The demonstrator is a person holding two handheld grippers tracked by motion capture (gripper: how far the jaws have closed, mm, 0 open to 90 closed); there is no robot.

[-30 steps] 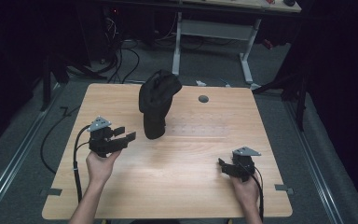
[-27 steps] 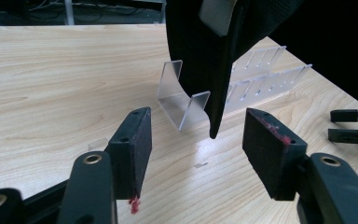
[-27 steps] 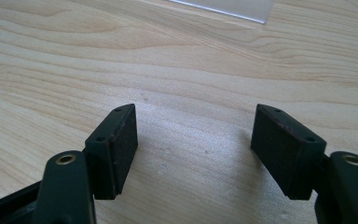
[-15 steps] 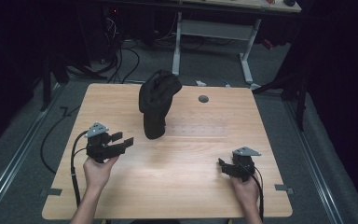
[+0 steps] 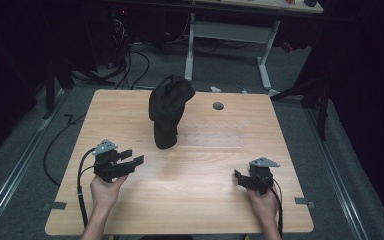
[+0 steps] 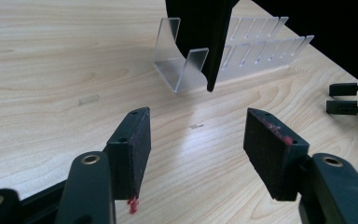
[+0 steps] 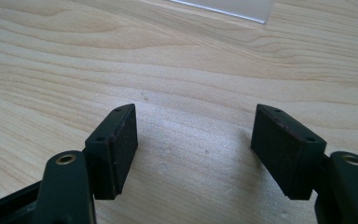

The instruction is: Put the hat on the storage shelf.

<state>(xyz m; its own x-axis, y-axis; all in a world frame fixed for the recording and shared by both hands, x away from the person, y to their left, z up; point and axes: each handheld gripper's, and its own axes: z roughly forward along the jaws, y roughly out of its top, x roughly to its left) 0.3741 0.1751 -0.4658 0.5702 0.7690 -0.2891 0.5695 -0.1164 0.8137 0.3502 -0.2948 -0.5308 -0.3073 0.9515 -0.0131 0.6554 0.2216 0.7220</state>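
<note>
Fingers (image 6: pixel 130 149) on left gripper (image 6: pixel 198 140) are standing well apart, nothing between the pads, just bare desk (image 6: pixel 51 70). Right gripper (image 7: pixel 196 140) is reading the same: fingers (image 7: pixel 116 144) spread wide, gripping nothing, wood grain below.

Left gripper view is showing what the high view barely gives: a clear slotted rack (image 6: pixel 233 51) sitting on the desk, with the lower edge of a black cap (image 6: pixel 205 37) hanging down into its near end. The cap's top is cut off by the frame edge there. The same view is catching the right gripper's black tips at far right.

High view is giving the layout: cap (image 5: pixel 169 107) standing upright near desk centre, rack only a faint sheen to its right, hard to make out. Left gripper (image 5: pixel 130 161) is sitting near the cap's base, apart from it; right gripper (image 5: pixel 240 179) is well apart, near the right front corner. Small dark round spot (image 5: pixel 218 106) behind the cap; can't tell what it is.

Right gripper view is clipping one clear rack edge (image 7: pixel 223 7) at top.
</note>
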